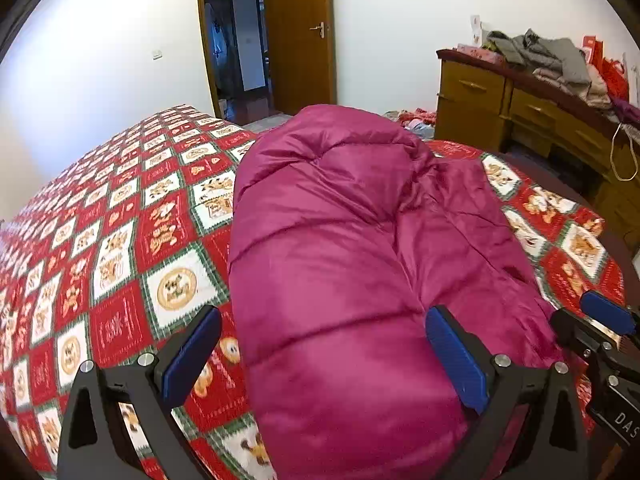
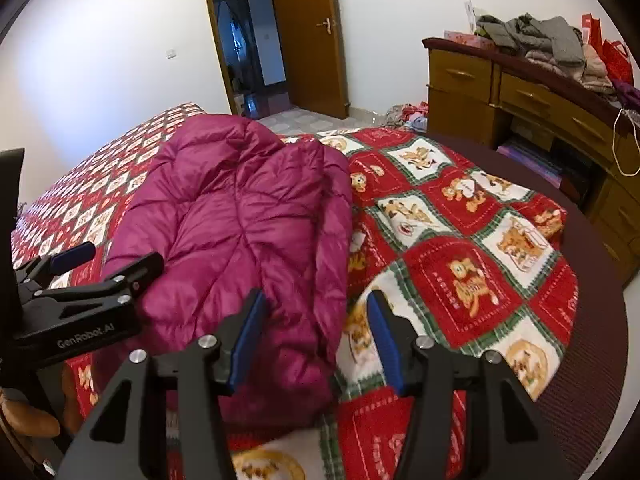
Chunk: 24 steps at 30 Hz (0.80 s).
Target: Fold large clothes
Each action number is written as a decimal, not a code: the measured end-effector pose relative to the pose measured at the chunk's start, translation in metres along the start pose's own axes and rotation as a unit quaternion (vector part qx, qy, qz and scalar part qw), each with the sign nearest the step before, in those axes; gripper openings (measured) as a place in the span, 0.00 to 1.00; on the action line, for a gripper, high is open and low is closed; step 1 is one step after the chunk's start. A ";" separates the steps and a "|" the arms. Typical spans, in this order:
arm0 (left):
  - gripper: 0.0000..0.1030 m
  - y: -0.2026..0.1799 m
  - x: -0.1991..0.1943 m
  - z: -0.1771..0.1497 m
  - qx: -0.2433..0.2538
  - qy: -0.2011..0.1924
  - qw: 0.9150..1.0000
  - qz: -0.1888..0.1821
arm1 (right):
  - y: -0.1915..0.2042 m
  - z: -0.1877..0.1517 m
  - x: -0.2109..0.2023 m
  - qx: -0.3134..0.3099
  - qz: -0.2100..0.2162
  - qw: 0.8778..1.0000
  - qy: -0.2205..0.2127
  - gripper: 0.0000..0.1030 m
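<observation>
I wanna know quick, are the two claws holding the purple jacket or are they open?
Left gripper: open, straddling the jacket, not squeezing it.
Right gripper: open, holding nothing, at the jacket's edge.

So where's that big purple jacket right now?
The purple jacket lies lengthwise on the red patterned bedspread, filling the middle of the left wrist view and sitting left of centre in the right wrist view, short of the wooden door.
</observation>
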<state>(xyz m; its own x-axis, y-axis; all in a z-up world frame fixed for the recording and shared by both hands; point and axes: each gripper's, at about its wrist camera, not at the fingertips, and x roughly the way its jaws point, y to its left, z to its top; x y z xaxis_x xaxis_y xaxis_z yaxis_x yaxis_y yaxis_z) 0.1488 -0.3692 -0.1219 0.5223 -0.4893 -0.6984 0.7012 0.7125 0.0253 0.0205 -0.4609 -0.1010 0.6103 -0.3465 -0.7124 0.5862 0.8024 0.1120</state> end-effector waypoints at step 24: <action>0.99 0.013 -0.094 -0.071 -0.027 0.061 0.996 0.064 | 0.016 -0.046 -0.072 0.016 0.033 0.999 -0.023 0.61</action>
<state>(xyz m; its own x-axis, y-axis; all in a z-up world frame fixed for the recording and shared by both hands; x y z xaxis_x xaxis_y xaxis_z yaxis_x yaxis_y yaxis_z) 0.0740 -0.2782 -0.1071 0.5406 -0.3298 -0.7739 0.6036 0.7929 0.0837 -0.0387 -0.4005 -0.0799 0.6718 -0.3158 -0.6701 0.5601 0.8086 0.1804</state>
